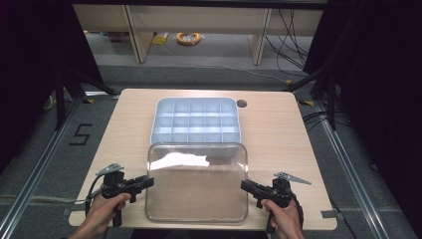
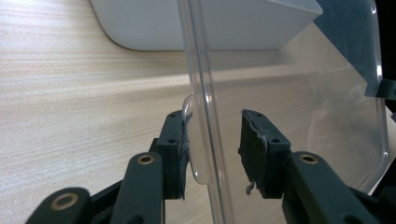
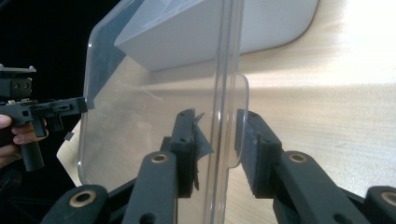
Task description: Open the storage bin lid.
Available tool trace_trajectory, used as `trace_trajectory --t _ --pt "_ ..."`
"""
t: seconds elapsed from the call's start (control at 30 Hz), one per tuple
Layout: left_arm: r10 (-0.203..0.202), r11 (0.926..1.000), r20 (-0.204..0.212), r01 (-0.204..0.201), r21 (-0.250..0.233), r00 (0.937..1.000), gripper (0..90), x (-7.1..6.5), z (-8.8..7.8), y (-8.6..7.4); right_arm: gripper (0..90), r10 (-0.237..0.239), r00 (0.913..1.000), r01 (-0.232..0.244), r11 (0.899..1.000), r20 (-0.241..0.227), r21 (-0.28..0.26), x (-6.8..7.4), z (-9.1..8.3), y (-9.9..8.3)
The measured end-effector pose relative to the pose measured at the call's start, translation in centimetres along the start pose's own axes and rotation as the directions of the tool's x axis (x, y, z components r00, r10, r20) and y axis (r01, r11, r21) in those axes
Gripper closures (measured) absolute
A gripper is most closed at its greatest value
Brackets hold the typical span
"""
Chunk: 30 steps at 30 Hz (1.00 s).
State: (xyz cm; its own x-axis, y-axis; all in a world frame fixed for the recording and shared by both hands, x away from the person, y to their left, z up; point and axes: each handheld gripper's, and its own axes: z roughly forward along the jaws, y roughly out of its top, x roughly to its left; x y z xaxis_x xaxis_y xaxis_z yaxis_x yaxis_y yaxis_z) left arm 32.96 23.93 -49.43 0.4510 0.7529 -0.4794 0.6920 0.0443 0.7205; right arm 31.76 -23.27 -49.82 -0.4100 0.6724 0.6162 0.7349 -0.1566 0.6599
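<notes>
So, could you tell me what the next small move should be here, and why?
Probably draw the left claw and right claw straight outward, off the clear lid. The lid lies flat on the table, in front of the white tray, and both gripper views show its rim between pads that do not clamp it.

A light wooden table with rounded corners (image 1: pixel 278 129) stands on grey carpeted floor (image 1: pixel 199 74). A black numeral "5" floor marking (image 1: pixel 80 134) lies to its left. Beyond it are pale wooden furniture legs (image 1: pixel 137 35), a coiled orange cable (image 1: pixel 188 38) and loose black cables (image 1: pixel 291 40). Dark curtains (image 1: pixel 378 74) flank both sides.
</notes>
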Motion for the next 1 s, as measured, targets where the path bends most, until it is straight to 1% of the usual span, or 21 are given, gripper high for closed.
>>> trace_trajectory --t 0.03,0.17,0.2,0.23,0.27,0.3,0.33,0.37,0.4,0.43,0.47,0.53,0.57,0.6,0.63,0.67,0.73,0.83,0.9,0.97,1.0 --pt "0.000 1.0000 -0.001 0.000 0.000 1.0000 61.6 0.0 0.0 0.0 69.1 -0.044 0.9990 0.044 0.999 0.007 -0.007 -0.4 0.2 0.0" --pt "0.003 1.0000 -0.005 -0.003 0.008 1.0000 61.4 -0.1 -0.1 -0.2 68.8 -0.042 0.9991 0.042 0.999 0.008 -0.005 -0.4 0.2 -0.1" --pt "0.004 1.0000 -0.009 -0.005 -0.001 0.9999 61.3 -0.2 -0.1 -0.3 68.7 -0.015 0.9998 0.015 1.000 0.010 -0.002 -0.2 0.2 -0.2" --pt "0.005 1.0000 0.001 -0.005 0.005 1.0000 61.2 -0.1 -0.1 -0.4 68.7 -0.021 0.9997 0.021 1.000 0.009 -0.008 -0.2 0.2 -0.2" --pt "0.003 1.0000 0.003 -0.003 0.008 1.0000 61.2 -0.1 -0.2 -0.4 68.7 -0.047 0.9988 0.047 0.999 0.010 -0.011 -0.3 0.1 -0.2" --pt "0.004 1.0000 0.004 -0.004 0.009 1.0000 61.1 -0.2 -0.2 -0.5 68.5 -0.039 0.9992 0.039 0.999 0.012 -0.007 -0.2 0.0 -0.2" --pt "0.004 0.9999 0.000 -0.004 0.016 1.0000 61.0 -0.2 -0.2 -0.6 68.3 -0.003 1.0000 0.002 1.000 0.009 0.006 0.1 -0.1 -0.3" --pt "0.006 0.9997 -0.005 -0.005 0.023 1.0000 61.0 -0.2 -0.3 -0.6 67.8 -0.053 0.9984 0.053 0.998 0.019 -0.013 -0.3 0.2 -0.4" --pt "0.003 0.9999 -0.007 -0.003 0.014 1.0000 60.9 -0.3 -0.2 -0.8 67.5 -0.035 0.9991 0.035 0.999 0.022 0.002 -0.2 0.1 -0.5" --pt "0.002 0.9998 -0.004 -0.002 0.021 1.0000 60.8 -0.3 -0.1 -0.8 67.3 -0.014 0.9997 0.013 1.000 0.023 0.015 0.0 -0.1 -0.5" --pt "0.001 0.9995 0.004 -0.001 0.033 1.0000 60.7 -0.2 -0.1 -0.8 67.2 -0.025 0.9992 0.025 1.000 0.029 0.008 -0.1 0.1 -0.6" --pt "0.000 0.9993 0.004 0.000 0.037 1.0000 60.6 -0.2 -0.1 -0.9 66.9 -0.038 0.9987 0.038 0.999 0.035 0.015 -0.3 0.1 -0.7" --pt "0.002 0.9992 0.004 -0.002 0.039 1.0000 60.6 -0.2 -0.1 -1.0 66.7 -0.042 0.9987 0.041 0.999 0.028 0.014 -0.3 0.0 -0.8" --pt "0.000 0.9991 0.005 -0.001 0.042 1.0000 60.5 -0.2 -0.2 -1.0 66.5 -0.040 0.9988 0.040 0.999 0.029 0.017 -0.3 0.1 -0.9" --pt "0.003 0.9990 0.006 -0.003 0.045 1.0000 60.5 -0.2 -0.2 -1.1 66.4 -0.027 0.9989 0.026 0.999 0.038 0.027 -0.2 0.0 -1.0" --pt "0.002 0.9989 0.005 -0.002 0.048 1.0000 60.4 -0.2 -0.1 -1.1 66.3 -0.013 0.9995 0.012 0.999 0.028 0.030 -0.1 -0.1 -1.0" --pt "0.002 0.9981 0.004 -0.002 0.061 1.0000 60.3 -0.1 -0.1 -1.2 65.9 -0.037 0.9987 0.036 0.999 0.034 0.034 -0.3 0.0 -1.1" --pt "0.000 0.9978 0.002 0.000 0.066 1.0000 60.1 -0.1 0.0 -1.2 65.2 -0.007 0.9991 0.005 0.999 0.041 0.048 -0.1 0.1 -1.2" --pt "0.002 0.9977 0.000 -0.002 0.067 1.0000 60.1 0.0 0.0 -1.3 64.7 -0.013 0.9983 0.010 0.998 0.056 0.057 -0.1 0.2 -1.2" --pt "0.004 0.9976 -0.003 -0.004 0.070 1.0000 60.1 0.0 0.1 -1.3 64.4 -0.003 0.9987 0.000 0.998 0.050 0.057 0.0 0.2 -1.3" --pt "0.003 0.9974 -0.003 -0.003 0.072 1.0000 60.0 0.0 0.1 -1.3 64.2 -0.016 0.9982 0.013 0.999 0.058 0.052 -0.1 0.3 -1.3"
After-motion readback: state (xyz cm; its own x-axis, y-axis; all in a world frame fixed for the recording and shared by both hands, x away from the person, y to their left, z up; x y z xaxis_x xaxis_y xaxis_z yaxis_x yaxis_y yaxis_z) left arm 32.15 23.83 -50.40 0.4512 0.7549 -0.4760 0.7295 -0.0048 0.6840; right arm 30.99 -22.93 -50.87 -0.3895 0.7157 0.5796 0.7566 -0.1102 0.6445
